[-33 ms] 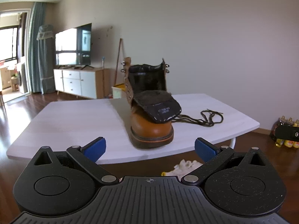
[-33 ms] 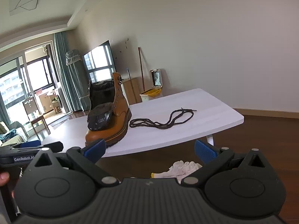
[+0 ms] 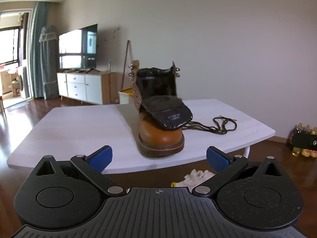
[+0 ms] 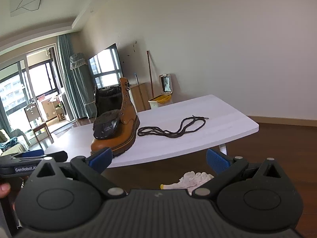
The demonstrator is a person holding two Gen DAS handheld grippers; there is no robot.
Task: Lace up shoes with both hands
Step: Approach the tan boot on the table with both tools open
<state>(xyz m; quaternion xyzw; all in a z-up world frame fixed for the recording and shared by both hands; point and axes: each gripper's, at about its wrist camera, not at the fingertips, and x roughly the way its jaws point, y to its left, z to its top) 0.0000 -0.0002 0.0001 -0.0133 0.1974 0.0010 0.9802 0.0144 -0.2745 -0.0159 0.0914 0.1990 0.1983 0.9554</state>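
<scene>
On the white table (image 3: 79, 123), the boot (image 4: 116, 136) stands unlaced, its lace (image 4: 172, 128) loose just beside it.
Threading all the eyelets is left, by my judgement. Past the boot lies bare tabletop; the near edge sits close under its toe. My left claw (image 3: 158, 156) and right claw (image 4: 158, 156) hang wide open, empty, short of that edge.

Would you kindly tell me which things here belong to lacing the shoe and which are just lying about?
For the job:
brown boot
dark shoelace
left hand-held gripper
right hand-held gripper

Lying about:
white cloth
yellow-lidded bin
bottles
</scene>
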